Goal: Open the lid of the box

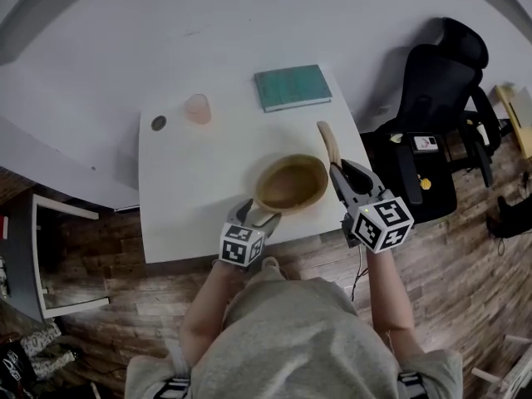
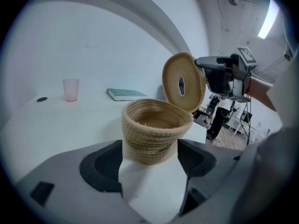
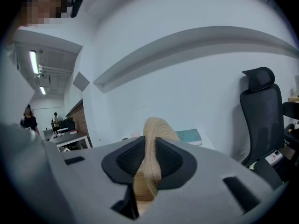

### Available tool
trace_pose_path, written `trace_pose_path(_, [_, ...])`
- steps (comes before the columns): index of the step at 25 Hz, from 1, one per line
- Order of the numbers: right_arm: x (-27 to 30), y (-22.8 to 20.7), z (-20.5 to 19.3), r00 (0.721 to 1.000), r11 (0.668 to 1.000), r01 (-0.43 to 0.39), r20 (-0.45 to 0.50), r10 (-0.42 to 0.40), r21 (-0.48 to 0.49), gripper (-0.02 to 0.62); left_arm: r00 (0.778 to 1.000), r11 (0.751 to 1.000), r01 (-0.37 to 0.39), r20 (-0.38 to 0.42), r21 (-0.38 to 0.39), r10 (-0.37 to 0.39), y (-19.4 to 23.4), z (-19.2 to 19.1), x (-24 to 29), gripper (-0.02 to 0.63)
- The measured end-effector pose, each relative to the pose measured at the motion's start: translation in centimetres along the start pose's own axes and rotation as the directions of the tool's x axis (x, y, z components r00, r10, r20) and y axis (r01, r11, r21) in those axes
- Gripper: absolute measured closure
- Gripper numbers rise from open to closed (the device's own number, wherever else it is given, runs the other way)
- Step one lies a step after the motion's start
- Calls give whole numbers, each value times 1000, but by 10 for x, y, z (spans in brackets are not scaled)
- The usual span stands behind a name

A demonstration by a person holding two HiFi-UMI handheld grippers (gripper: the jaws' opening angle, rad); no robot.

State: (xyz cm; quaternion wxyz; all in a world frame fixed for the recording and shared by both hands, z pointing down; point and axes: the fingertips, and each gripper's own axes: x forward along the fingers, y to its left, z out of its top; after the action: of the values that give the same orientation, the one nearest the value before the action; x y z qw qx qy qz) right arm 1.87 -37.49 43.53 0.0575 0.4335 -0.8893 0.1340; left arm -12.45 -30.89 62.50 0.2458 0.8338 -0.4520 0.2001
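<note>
two grippers are sharing the work: the left gripper [image 1: 256,214] is clamping the woven box [image 1: 291,183] at the near edge of the table [image 1: 191,189], and the right gripper [image 1: 336,171] is pinching the lid [image 1: 328,142] upright, just right of the rim. bracing the box firmly is probably helping the lid swing clear. the cup [image 1: 198,108] and book [image 1: 292,86] are sitting far back, and only the chair [image 1: 440,81] is crowding the right.
</note>
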Motion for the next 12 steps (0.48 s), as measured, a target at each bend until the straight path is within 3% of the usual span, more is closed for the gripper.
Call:
trace_pose_path(7, [-19,4,-1,999,999,-52,2,52,4,518,991,992,-98,87,-73,104,-6,10,-29,256])
trace_pose_path(12, [-35,11,-2,996,996,-94,4,94,6,518,979,986,-127,148,-108,143,-22,19,-50,258])
